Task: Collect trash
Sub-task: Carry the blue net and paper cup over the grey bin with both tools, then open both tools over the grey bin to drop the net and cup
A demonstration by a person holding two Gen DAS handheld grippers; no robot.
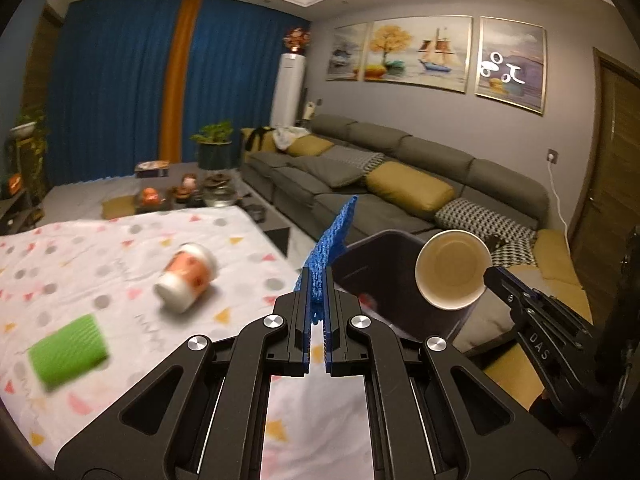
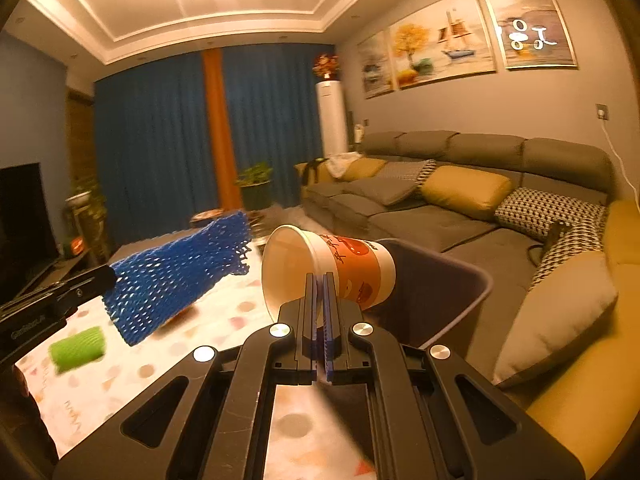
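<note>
**Both grippers loaded beside the bin**

A table draped in a white cloth [image 1: 100,248] dotted with grey spots and coloured triangles carries the remaining litter. A dark trash bin [image 1: 400,276] stands just off the table's right edge, between the table and a long grey sofa [image 1: 420,184] with mustard and patterned cushions. Blue curtains [image 1: 120,92] with an orange stripe cover the far wall, a white floor-standing air conditioner [image 1: 289,88] stands in the room's corner, and framed paintings [image 1: 420,50] hang above the sofa. Beyond the table's far edge sits a low table crowded with small items and a potted plant [image 1: 214,144].

On the cloth, an orange-and-white paper cup [image 1: 186,278] lies on its side towards the middle of the table, and a green ribbed sleeve [image 1: 68,354] lies nearer the left edge, well apart from the cup.

The left gripper [image 1: 317,300] has its jaws closed tight on a blue foam net sleeve [image 1: 332,240], which sticks up and forward over the table's right edge, beside the bin's rim. The right gripper [image 2: 320,300] has its jaws pinched on the rim of a second orange-and-white paper cup [image 2: 332,272], held sideways with its open mouth facing left, raised just over the near left part of the bin's opening. In the right wrist view the net sleeve hangs left of this cup, above the cloth.
</note>
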